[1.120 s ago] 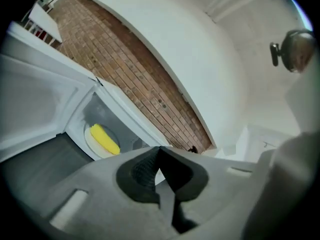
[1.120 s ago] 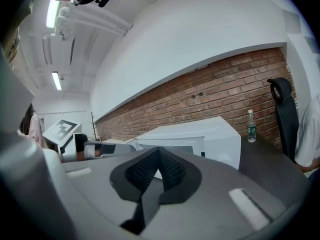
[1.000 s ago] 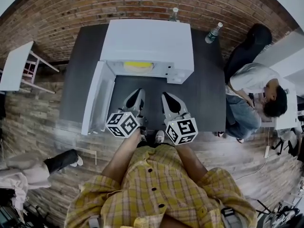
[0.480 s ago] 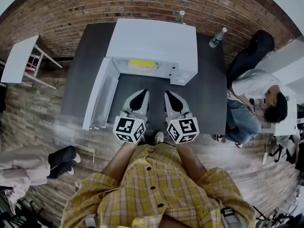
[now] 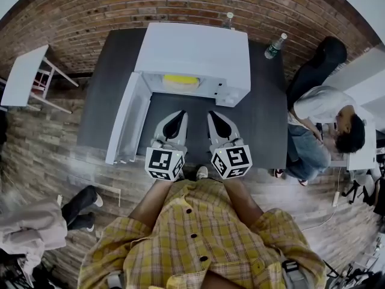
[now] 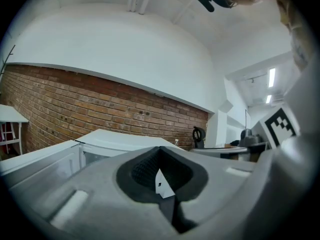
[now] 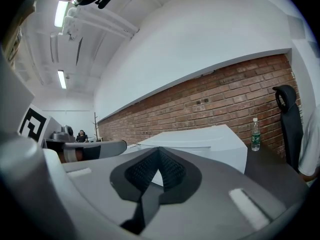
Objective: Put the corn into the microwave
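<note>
Left gripper (image 5: 179, 114): jaws fully together, nothing between them; it points level toward the microwave (image 5: 192, 50).
Right gripper (image 5: 214, 114): jaws also together and empty; it sits just beside the left one and parallel to it.
Corn (image 5: 180, 80): a yellow shape inside the open cavity, straight ahead of both grippers and beyond their tips. It is small in the head view, so calling it the corn is a probable reading, not a certain one.
Long axis: the yellow shape runs crosswise to the line along which both grippers point.
Nearer hand: the corn lies ahead of the gap between the two tips, slightly toward the left gripper; the margin is slight.
Door (image 5: 123, 125): swung fully open, lying to the outer side of the left gripper, with the right gripper well apart from it.
Judgement: the corn appears already placed, so shutting the door looks like the remaining step. That falls to the left gripper.
Change from a second ago: the left gripper has rolled about its pointing line, so its marker cube now shows a squarer face. The right gripper is much as it was. The corn stays in the cavity and the door stays open.
</note>
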`<state>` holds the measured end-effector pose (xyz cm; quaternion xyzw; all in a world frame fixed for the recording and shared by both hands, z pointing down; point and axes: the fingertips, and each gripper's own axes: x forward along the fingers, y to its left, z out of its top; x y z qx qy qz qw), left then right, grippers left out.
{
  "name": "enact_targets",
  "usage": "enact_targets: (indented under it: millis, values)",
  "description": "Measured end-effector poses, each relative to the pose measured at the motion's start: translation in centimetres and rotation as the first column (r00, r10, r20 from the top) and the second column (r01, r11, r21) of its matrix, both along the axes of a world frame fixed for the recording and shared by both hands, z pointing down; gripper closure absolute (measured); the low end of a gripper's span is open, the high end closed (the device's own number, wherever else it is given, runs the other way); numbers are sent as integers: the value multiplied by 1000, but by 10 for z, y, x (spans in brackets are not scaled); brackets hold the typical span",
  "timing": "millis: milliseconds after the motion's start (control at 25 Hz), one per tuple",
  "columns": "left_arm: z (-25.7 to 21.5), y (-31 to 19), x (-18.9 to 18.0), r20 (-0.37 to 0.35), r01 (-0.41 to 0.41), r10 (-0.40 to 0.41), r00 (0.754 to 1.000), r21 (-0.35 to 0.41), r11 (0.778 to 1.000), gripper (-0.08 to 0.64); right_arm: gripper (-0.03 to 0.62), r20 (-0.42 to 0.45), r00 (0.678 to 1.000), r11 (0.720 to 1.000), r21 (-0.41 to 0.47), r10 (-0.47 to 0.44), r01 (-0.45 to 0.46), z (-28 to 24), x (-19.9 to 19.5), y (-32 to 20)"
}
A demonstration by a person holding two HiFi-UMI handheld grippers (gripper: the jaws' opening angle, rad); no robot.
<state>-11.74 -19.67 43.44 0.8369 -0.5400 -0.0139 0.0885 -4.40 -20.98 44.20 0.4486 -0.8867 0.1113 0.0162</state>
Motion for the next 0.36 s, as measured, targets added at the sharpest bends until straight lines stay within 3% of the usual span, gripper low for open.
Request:
enact_targets:
  millis: [360]
  values:
    - [3, -3, 3, -27, -15, 14, 1000, -25, 1000, 560, 588, 26, 999, 1000, 16, -24, 24, -3, 0, -3]
